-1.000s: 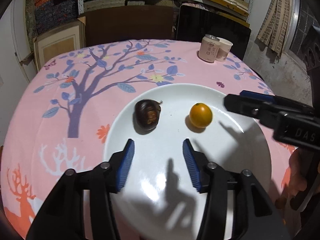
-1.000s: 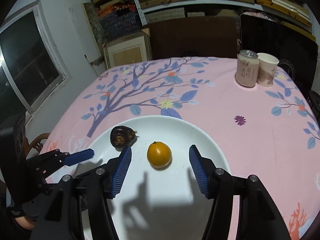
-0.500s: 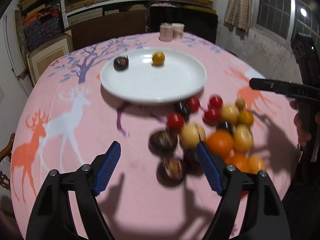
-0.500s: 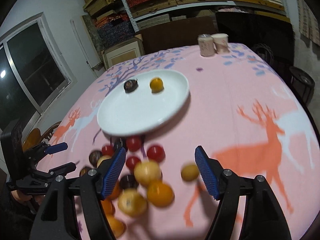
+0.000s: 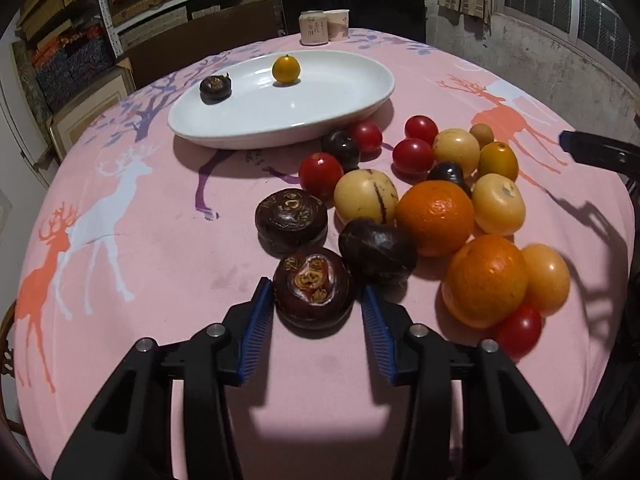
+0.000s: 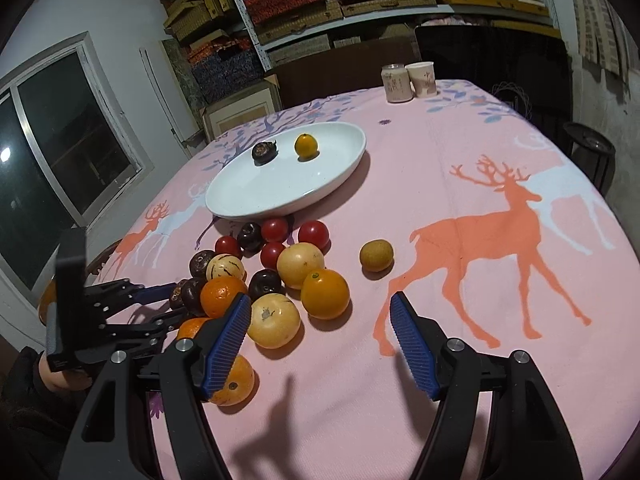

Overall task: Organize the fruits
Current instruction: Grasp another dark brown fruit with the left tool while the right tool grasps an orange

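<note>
The left gripper (image 5: 316, 304) stood open astride a dark water chestnut (image 5: 313, 287) at the table's near edge, pads not visibly touching. The right gripper (image 6: 320, 320) hung open, empty, beside the fruit pile (image 6: 276, 280).

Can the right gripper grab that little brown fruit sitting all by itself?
Probably yes. The right gripper is open, and the brown fruit sits apart from the fruit pile with only bare cloth before it.

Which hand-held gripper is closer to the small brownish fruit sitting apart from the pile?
Right. The right hand-held gripper is open just short of the brownish fruit; the left hand-held gripper straddles a dark fruit across the pile.
</note>
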The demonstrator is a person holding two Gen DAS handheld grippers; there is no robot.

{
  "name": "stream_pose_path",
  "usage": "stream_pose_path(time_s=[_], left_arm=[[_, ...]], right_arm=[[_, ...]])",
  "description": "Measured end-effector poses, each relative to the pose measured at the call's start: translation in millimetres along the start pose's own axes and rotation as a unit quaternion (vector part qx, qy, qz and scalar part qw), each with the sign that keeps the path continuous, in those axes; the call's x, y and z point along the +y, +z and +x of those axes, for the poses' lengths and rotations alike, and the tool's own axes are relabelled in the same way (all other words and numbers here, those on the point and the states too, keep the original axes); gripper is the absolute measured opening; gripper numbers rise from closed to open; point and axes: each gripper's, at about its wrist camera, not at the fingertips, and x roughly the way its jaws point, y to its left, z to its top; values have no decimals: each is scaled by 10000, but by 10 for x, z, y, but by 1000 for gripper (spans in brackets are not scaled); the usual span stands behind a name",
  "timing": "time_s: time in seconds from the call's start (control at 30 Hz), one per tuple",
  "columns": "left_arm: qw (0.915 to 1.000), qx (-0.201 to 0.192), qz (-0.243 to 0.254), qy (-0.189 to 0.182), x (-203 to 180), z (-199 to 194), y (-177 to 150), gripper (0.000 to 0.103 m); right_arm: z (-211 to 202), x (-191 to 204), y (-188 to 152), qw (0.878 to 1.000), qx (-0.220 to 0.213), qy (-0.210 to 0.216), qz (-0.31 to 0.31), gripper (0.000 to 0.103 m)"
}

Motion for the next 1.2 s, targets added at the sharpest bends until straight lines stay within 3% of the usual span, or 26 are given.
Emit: stream_pose_path(time_s=[0.23, 0.37, 0.43, 0.63, 0.8, 0.93, 1.07, 1.2], left_arm=[[9994, -292, -191, -74, 13, -118, -42, 41], [9967, -490, -642, -91, 160, -193, -92, 41], [9946, -517, -889, -159, 248, -203, -106, 41], [9943, -500, -926, -168, 260, -189, -100, 41], [9935, -488, -1012, -200, 285, -169, -105, 41], [9935, -474, -1015, -214, 290, -156, -115, 41], [9933, -472, -1031, -210, 291, -150, -116, 41], [9931, -466, -1050, -218, 299, -141, -120, 41]], right_arm=[[42, 16, -43, 9997, 121, 41, -206, 72], [221, 184, -101, 9963, 502, 437, -537, 71], [289, 257, -106, 9958, 506, 292, -705, 66], [415, 108, 37, 9985, 428, -39, -352, 63], [561, -83, 99, 9986, 489, -64, 191, 52], [685, -76, 103, 9980, 592, -142, 174, 50], [745, -89, 99, 9977, 635, 11, 229, 37], [728, -57, 60, 9985, 538, 30, 115, 37]])
